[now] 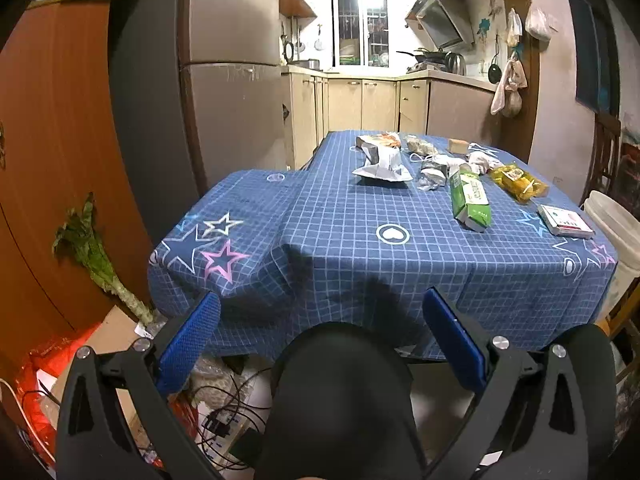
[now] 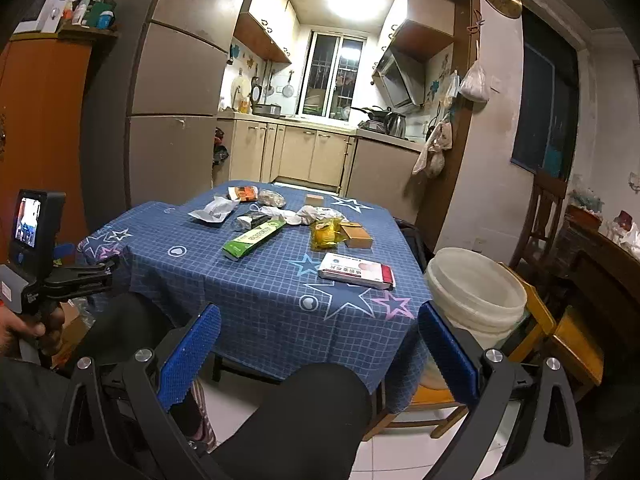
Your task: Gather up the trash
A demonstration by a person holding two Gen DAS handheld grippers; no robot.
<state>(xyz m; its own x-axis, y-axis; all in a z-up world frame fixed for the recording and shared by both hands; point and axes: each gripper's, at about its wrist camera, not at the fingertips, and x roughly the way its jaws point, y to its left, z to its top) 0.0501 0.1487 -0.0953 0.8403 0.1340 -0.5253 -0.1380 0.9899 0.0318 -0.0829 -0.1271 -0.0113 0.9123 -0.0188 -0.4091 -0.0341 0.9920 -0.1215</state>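
Trash lies on a table with a blue checked cloth [image 1: 340,216] [image 2: 256,280]: a green carton [image 1: 470,200] [image 2: 253,238], a white and red flat box [image 1: 565,221] [image 2: 357,271], a yellow wrapper [image 1: 518,180] [image 2: 326,234], a crumpled white bag [image 1: 382,166] [image 2: 212,210], a brown box [image 2: 358,236] and crumpled wrappers [image 1: 434,170] [image 2: 316,214]. A white bucket [image 2: 476,294] [image 1: 612,232] stands at the table's right. My left gripper [image 1: 320,320] is open and empty before the near table edge. My right gripper [image 2: 320,328] is open and empty, short of the table's near corner.
A fridge [image 1: 228,80] and an orange cabinet [image 1: 48,160] stand left. Red bags, cardboard and cables [image 1: 120,380] lie on the floor left. A wooden stool [image 2: 556,340] and chair [image 2: 540,216] stand right. The left gripper's handle [image 2: 36,248] shows in the right wrist view.
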